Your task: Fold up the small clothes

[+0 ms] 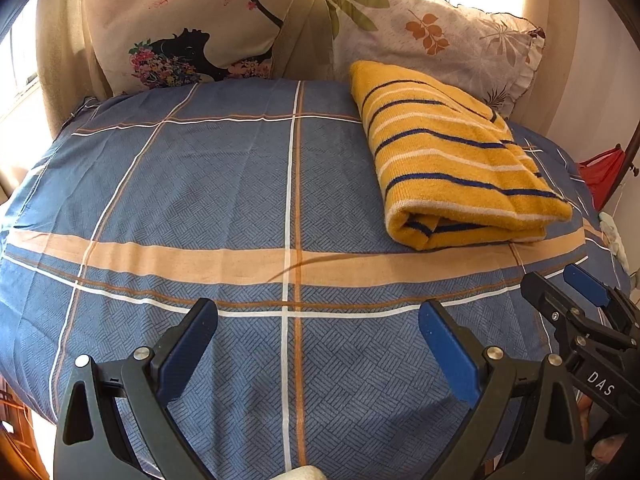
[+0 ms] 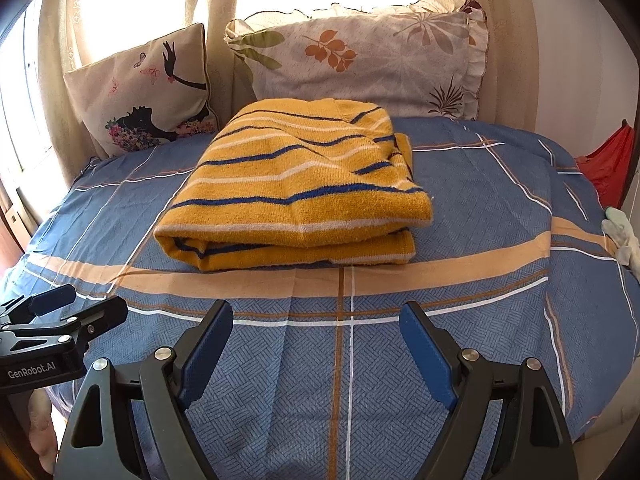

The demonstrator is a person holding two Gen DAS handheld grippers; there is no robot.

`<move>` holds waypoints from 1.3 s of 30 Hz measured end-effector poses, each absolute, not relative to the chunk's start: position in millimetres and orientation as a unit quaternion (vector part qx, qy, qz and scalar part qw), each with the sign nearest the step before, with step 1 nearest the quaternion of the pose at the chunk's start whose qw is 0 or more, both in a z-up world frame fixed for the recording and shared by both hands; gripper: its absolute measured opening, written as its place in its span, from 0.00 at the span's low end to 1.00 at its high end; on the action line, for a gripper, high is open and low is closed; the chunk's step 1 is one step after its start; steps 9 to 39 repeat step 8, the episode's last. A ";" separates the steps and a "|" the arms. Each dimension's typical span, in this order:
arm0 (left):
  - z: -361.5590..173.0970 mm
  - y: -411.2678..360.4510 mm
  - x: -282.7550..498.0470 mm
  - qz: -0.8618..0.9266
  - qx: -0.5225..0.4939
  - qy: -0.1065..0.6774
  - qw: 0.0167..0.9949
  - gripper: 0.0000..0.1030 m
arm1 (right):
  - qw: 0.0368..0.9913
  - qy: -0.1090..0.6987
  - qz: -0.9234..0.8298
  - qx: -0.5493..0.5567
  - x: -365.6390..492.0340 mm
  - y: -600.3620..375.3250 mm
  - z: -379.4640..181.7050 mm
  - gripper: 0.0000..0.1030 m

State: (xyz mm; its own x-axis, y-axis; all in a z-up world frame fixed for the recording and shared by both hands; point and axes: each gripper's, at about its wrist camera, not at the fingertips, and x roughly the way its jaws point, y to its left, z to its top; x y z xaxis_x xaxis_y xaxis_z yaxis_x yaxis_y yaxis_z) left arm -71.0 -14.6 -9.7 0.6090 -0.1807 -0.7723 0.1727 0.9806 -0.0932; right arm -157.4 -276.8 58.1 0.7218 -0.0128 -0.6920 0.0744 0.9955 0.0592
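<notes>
A yellow cloth with blue and white stripes (image 1: 452, 156) lies folded into a thick rectangle on the blue checked bed sheet (image 1: 200, 184). The right wrist view shows the same folded cloth (image 2: 296, 188) straight ahead, on the sheet (image 2: 480, 200). My left gripper (image 1: 318, 314) stands open over bare sheet, to the near left of the cloth, holding nothing. My right gripper (image 2: 316, 316) is open too, a short way in front of the cloth's folded edge, nothing between its fingers. Each gripper shows at the edge of the other's view: the right gripper (image 1: 558, 282), the left gripper (image 2: 86, 302).
Two pillows lean against the curtain at the head of the bed: one with a dark figure and flowers (image 1: 192, 24), one with a leaf print (image 1: 432, 36). A red thing (image 2: 608, 160) hangs past the bed's right edge. A pale cloth (image 2: 624, 240) lies at that edge.
</notes>
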 end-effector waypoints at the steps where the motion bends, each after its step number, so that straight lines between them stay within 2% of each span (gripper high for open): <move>1: -9.2 -16.4 -68.2 -0.101 -0.004 0.431 0.897 0.97 | 0.927 0.372 -0.021 0.042 -154.7 -277.2 59.1 0.86; 39: -6.0 -28.0 -55.3 -0.112 0.006 0.430 0.896 0.97 | 0.926 0.373 -0.010 0.051 -138.3 -274.6 61.8 0.86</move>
